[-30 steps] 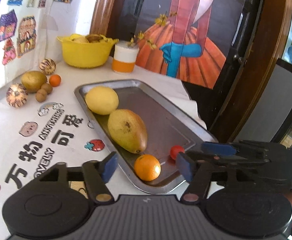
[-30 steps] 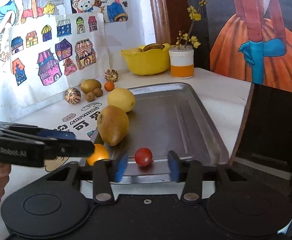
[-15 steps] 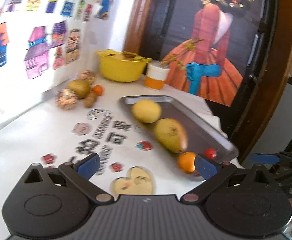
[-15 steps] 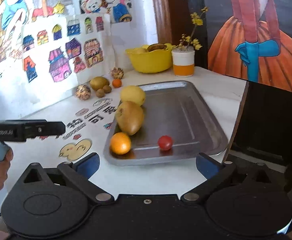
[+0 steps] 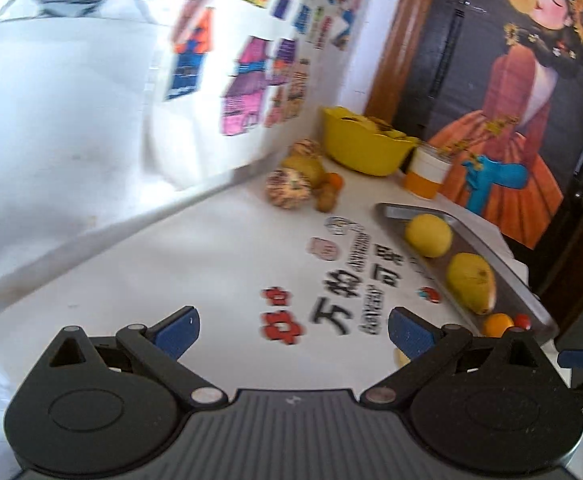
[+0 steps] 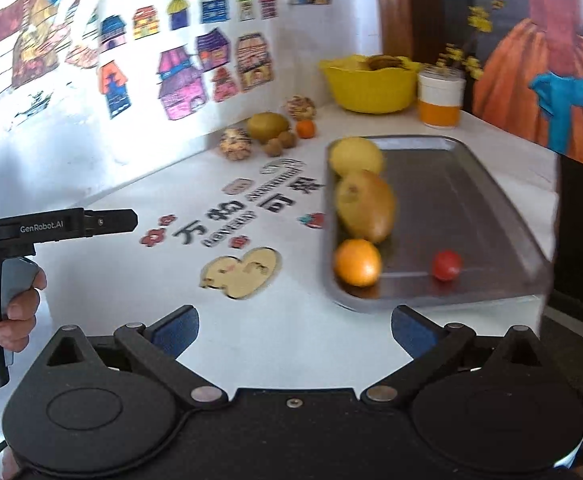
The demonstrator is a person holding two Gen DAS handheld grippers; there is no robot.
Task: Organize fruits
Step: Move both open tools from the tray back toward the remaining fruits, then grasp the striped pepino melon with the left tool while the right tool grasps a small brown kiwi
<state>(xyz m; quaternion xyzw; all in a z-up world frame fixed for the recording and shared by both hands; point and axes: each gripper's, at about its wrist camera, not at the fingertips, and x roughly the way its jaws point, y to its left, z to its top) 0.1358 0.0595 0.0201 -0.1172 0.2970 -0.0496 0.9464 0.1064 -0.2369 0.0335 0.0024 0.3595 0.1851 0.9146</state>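
While both tongs gape empty | left tongs (image 5: 293, 332) | right tongs (image 6: 294, 330) | casing (image 6: 41, 227) reads "GenRobot.AI"

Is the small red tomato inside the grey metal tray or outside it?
Inside: the small red tomato lies on the grey metal tray floor, near its front rim.

A white bench (image 6: 291, 336) printed with cartoon stickers and characters is seen. On it are set a metal tray (image 6: 487, 200), a yellow bowl (image 6: 371, 88), an orange-and-white cup (image 6: 439, 98) and loose fruits (image 6: 267, 126) clustered by the wall.
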